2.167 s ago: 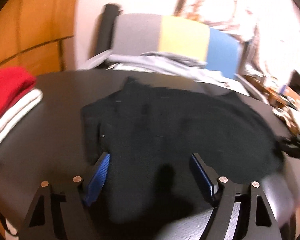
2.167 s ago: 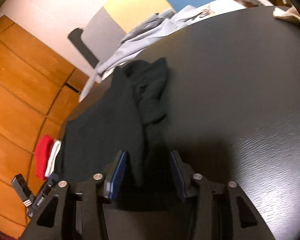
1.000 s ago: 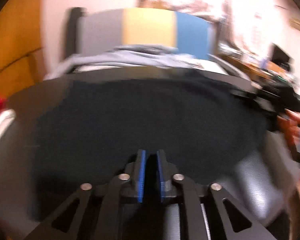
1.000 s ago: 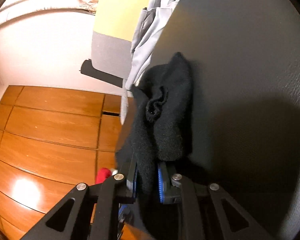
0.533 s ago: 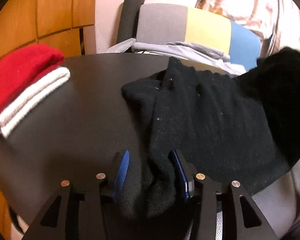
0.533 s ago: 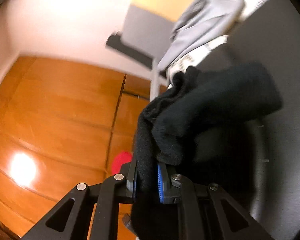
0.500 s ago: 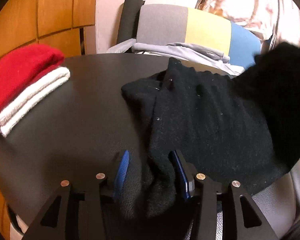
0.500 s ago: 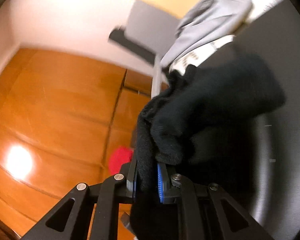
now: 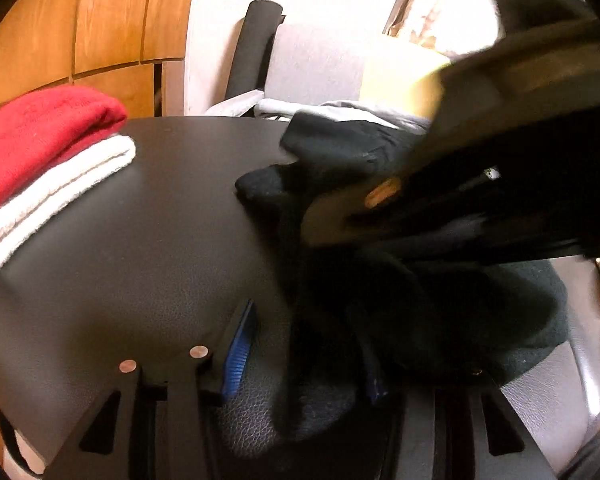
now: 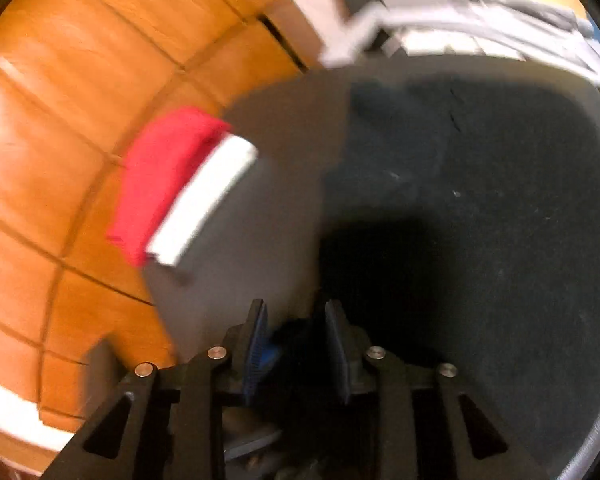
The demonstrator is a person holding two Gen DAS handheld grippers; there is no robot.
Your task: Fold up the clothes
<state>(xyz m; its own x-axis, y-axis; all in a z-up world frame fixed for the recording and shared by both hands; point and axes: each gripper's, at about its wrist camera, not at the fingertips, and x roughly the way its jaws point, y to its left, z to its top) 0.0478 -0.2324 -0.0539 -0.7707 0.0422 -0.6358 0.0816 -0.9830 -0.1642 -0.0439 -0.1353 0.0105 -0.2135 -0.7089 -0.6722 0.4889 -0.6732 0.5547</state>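
Left wrist view: the left gripper [image 9: 304, 354] sits at the bottom of the frame with its jaws apart, a fold of the black sweater [image 9: 440, 312] lying loose between the blue pads [image 9: 238, 350] rather than pinched. The sweater spreads across the centre and right of the dark round table [image 9: 140, 240], one bunched end reaching toward the far rim at upper centre. The right gripper [image 9: 480, 184] cuts in from the upper right, large and blurred, just above the cloth. At the left edge a folded red garment [image 9: 40, 136] rests on a folded white one [image 9: 60, 188], well apart from the sweater. Behind the table stands a chair [image 9: 320, 68] with a grey and yellow back and pale grey clothing [image 9: 340, 110] draped on it; wood panelling [image 9: 80, 28] fills the upper left. Right wrist view: the frame is motion-blurred. The right gripper [image 10: 298, 350] is at bottom centre, its jaws opening, with dark cloth lying slack between the pads and not squeezed. The black sweater [image 10: 480, 220] covers the right half of the table [image 10: 284, 152]. The red garment [image 10: 160, 176] and white garment [image 10: 204, 200] lie at centre left near the table's rim, with wood panelling [image 10: 80, 80] beyond them and the pale grey clothing [image 10: 460, 12] along the top edge.
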